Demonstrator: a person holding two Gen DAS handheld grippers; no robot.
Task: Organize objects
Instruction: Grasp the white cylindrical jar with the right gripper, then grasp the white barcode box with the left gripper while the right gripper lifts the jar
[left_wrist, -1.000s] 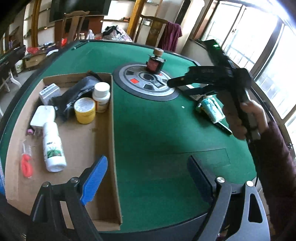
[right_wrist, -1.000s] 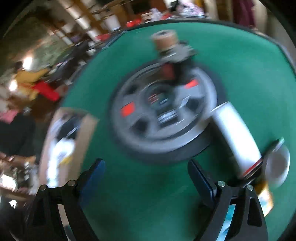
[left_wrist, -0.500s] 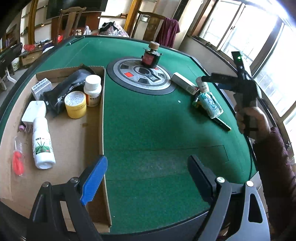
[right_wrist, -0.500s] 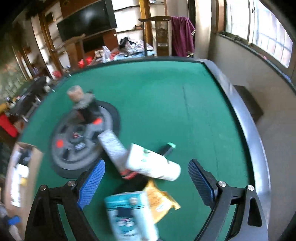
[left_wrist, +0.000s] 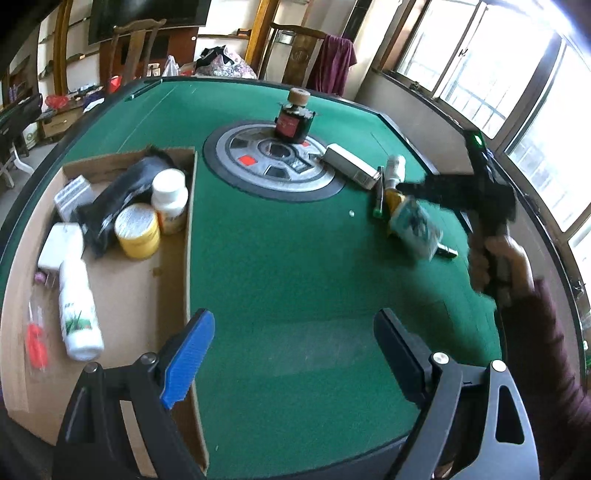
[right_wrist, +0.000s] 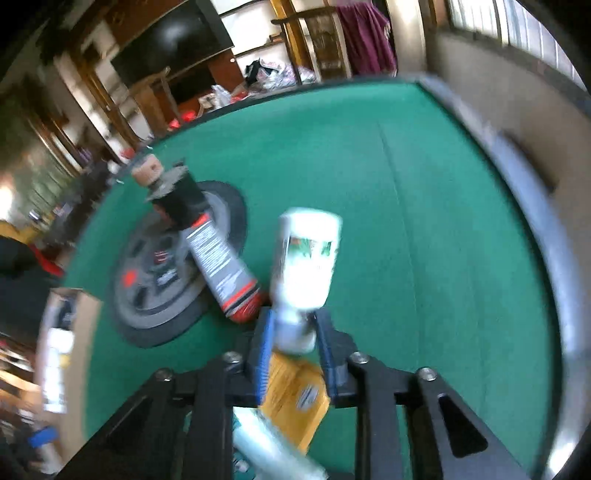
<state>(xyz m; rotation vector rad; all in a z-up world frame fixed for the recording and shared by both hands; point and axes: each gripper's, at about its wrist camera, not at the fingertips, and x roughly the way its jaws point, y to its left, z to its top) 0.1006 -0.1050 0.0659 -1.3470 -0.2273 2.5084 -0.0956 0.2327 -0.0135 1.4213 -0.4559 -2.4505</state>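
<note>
White bottle (right_wrist: 306, 266) with the green-printed label is what we have in hand: the right tool (right_wrist: 293, 332) has just been closing, and its jaws now pinch the bottle's narrow cap end, with the body sticking out ahead of the tool, over the green tabletop (right_wrist: 424, 221). We judge the neck was chosen because it is slimmer than the body and lay nearest the fingers. Just under the tool lie an orange packet (right_wrist: 295, 391) and a pale tube (right_wrist: 273, 450), blurred. Ahead and to its left a grey box with a red end (right_wrist: 218, 266) leans across the round grey panel (right_wrist: 147, 280), beyond which stands a dark bottle with a cork (right_wrist: 173, 192).

Our left tool (left_wrist: 291, 354) hangs wide open and holds nothing, its blue-padded finger above the wall of the cardboard box (left_wrist: 192, 236). That box, to the left tool's left, already carries a white spray bottle (left_wrist: 77, 310), a yellow-bodied jar (left_wrist: 136, 230), a white-capped pill bottle (left_wrist: 170, 201) and a black pouch (left_wrist: 122, 192). We read it as the collecting place, so the gripped bottle likely belongs there too.
</note>
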